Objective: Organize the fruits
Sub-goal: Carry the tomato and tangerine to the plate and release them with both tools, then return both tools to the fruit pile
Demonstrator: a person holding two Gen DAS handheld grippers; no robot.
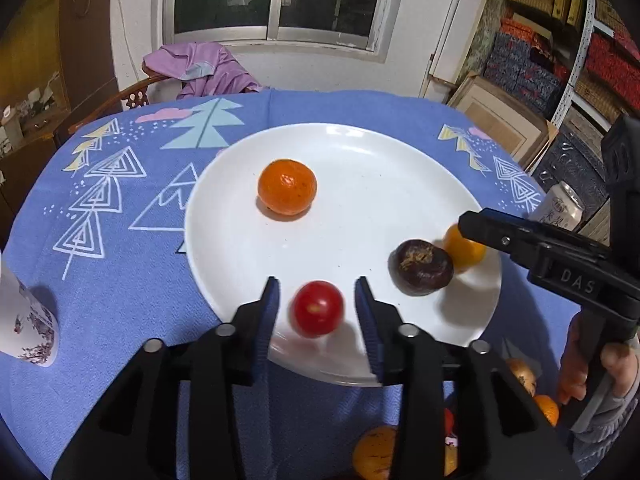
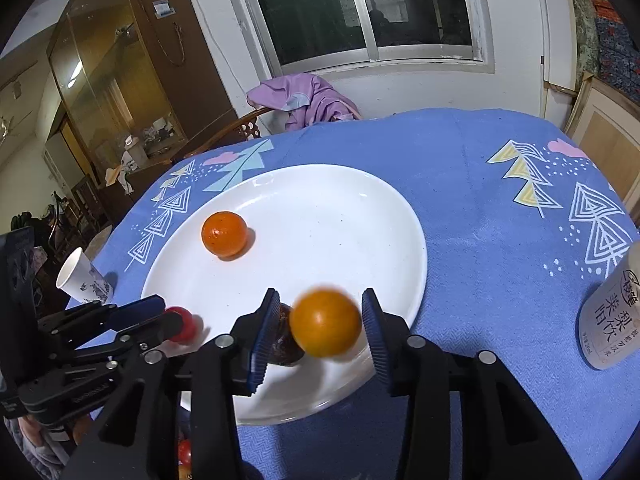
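While the fruit nearest me is cut off behind my own gripper bodies, I can't count what's left off the white plate (image 1: 224, 240). My left gripper (image 1: 318, 310) stands open, pads clear of the blurred red tomato (image 1: 318, 309) on the near rim. My right gripper (image 2: 320, 326) is open too, the small orange (image 2: 325, 322) loose between its pads, half-hiding a dark fruit (image 2: 285, 346).

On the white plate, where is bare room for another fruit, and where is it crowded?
Free: the plate centre and far rim, beyond the tangerine. Crowded: the near edge, with the tomato between the left gripper pads, the dark fruit and the orange.
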